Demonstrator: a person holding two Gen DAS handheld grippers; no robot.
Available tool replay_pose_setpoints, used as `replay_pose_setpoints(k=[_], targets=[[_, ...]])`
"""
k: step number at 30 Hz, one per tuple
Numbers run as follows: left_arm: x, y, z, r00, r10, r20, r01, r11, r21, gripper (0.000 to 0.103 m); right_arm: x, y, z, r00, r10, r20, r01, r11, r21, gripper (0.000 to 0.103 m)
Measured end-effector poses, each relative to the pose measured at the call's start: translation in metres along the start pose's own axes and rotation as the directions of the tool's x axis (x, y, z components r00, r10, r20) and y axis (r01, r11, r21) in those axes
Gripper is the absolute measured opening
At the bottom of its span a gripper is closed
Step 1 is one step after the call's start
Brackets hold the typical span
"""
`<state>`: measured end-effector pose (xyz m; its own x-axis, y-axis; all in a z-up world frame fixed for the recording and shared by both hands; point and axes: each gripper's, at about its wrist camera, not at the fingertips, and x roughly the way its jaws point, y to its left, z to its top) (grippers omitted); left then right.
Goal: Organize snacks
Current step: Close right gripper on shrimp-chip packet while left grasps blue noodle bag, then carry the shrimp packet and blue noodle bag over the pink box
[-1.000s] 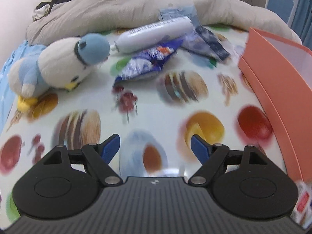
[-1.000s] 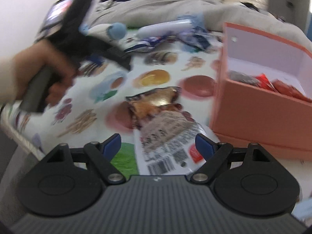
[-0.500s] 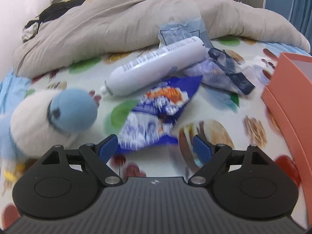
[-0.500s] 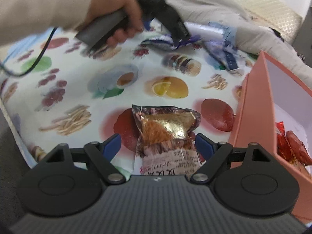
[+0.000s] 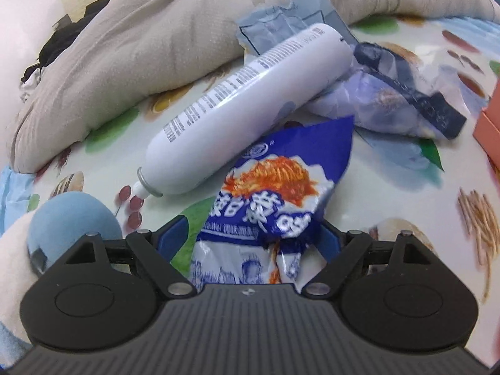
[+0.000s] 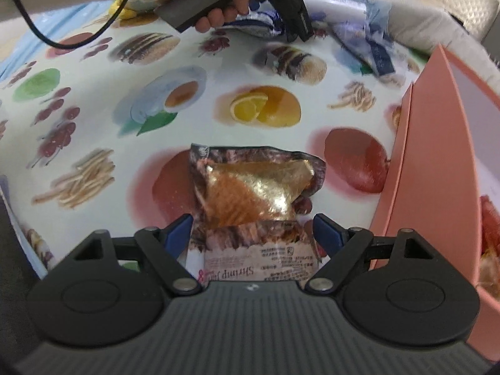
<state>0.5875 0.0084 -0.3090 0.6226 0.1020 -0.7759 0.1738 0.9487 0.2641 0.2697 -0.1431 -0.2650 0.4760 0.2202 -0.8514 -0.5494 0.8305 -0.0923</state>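
Already some red packets (image 6: 489, 215) lie in the pink box (image 6: 437, 168), but several snacks are still out on the printed cloth (image 6: 93, 118). Left tongs (image 5: 250, 240) stand wide apart, gripping nothing, straddling the near end of the blue packet (image 5: 275, 200) that lies just beside the white tube (image 5: 247, 103); right tongs (image 6: 251, 232), equally spread and empty, bracket the brown packet (image 6: 256, 193), left of the box

Looks like a home bedroom: a rumpled beige duvet (image 5: 162, 31) and a plush toy (image 5: 62, 218) are seen on a bed (image 6: 218, 72) covered by a food-print sheet.
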Motion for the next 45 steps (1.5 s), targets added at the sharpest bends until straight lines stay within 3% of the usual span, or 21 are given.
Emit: replay_pose_setpoints(k=[3,6,8,10,16,19,24,28,45], targets=[[0.006,0.003,0.004,1.0,-0.011,-0.004,0.011,1.0,-0.009,0.084,0.002,-0.003,-0.002,0.999,0.034,-0.001,-0.034,0.999,0.028,0.083],[0.007,0.008,0.005,1.0,-0.027,-0.012,0.027,0.999,-0.028,0.077,0.003,-0.008,-0.002,0.998,0.066,0.002,-0.066,0.996,0.068,0.072],[0.005,0.009,0.004,0.997,-0.069,-0.023,0.068,0.997,-0.042,0.062,0.002,-0.009,-0.002,0.998,0.066,0.006,-0.067,0.995,0.073,0.07],[0.001,0.007,0.004,0.997,-0.069,-0.03,0.068,0.997,-0.038,0.055,0.003,-0.013,-0.002,0.996,0.091,0.007,-0.091,0.99,0.109,0.065],[-0.011,0.0,-0.005,0.997,-0.069,-0.045,0.068,0.997,-0.023,0.05,-0.003,-0.015,0.0,0.996,0.084,0.022,-0.086,0.988,0.125,0.045],[-0.022,-0.002,-0.014,0.995,-0.081,-0.059,0.079,0.996,-0.035,0.05,-0.008,-0.013,-0.001,0.996,0.082,0.027,-0.085,0.988,0.129,0.041],[-0.045,-0.003,-0.032,0.992,-0.108,-0.069,0.105,0.993,-0.055,0.049,-0.017,-0.014,-0.005,0.995,0.084,0.045,-0.09,0.981,0.171,0.039],[-0.065,0.004,-0.049,0.988,-0.125,-0.09,0.11,0.982,-0.152,0.049,-0.03,-0.016,-0.012,0.995,0.075,0.073,-0.089,0.973,0.211,0.039],[-0.182,-0.031,-0.134,0.974,-0.202,-0.103,0.174,0.957,-0.233,0.049,-0.101,-0.008,-0.058,0.989,0.012,0.147,-0.059,0.945,0.321,0.039]])
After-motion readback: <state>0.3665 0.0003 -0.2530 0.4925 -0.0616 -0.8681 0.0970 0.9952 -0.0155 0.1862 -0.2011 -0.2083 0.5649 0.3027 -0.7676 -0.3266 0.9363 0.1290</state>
